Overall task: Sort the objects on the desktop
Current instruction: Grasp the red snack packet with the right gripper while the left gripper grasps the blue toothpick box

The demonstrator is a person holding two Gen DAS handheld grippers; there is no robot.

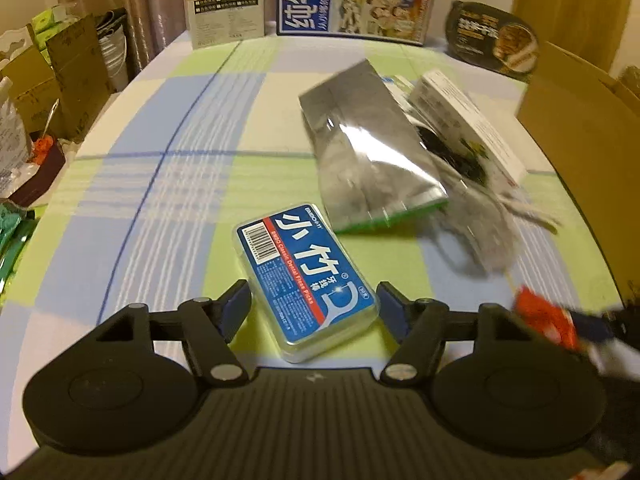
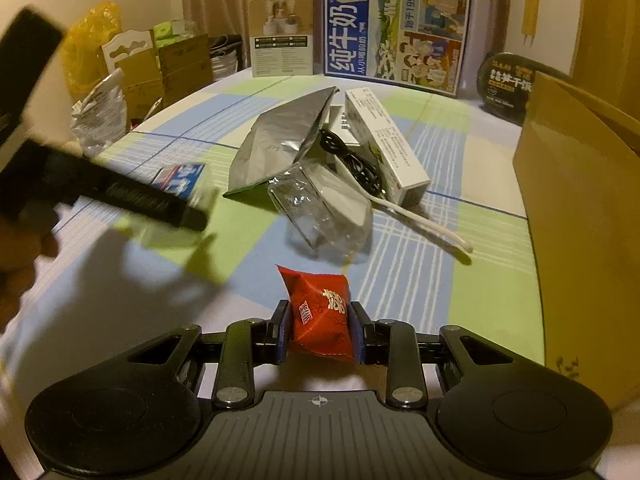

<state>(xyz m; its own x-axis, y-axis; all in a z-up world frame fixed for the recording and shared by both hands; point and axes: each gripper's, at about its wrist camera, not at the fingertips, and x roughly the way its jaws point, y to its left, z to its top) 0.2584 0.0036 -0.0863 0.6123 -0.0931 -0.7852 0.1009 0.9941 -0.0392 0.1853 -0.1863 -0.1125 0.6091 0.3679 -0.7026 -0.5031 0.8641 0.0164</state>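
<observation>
A blue dental floss box (image 1: 308, 280) lies flat on the checked tablecloth (image 1: 160, 168). My left gripper (image 1: 314, 290) straddles it, and its pads rest against the box's two sides. In the right wrist view the same box (image 2: 180, 178) shows partly behind the blurred black left gripper (image 2: 120, 196). My right gripper (image 2: 318, 336) is shut on a red snack packet (image 2: 320, 312), held just above the cloth. That packet (image 1: 548, 320) appears blurred at the lower right of the left wrist view.
A pile sits mid-table: silver foil bag (image 2: 280, 144), white carton (image 2: 384, 144), black cable (image 2: 356, 164), clear plastic packet (image 2: 320, 208), white cable (image 2: 424, 220). An open cardboard box (image 2: 580, 200) stands at the right. A milk carton case (image 2: 396, 28) and black bowl (image 2: 508, 84) line the back.
</observation>
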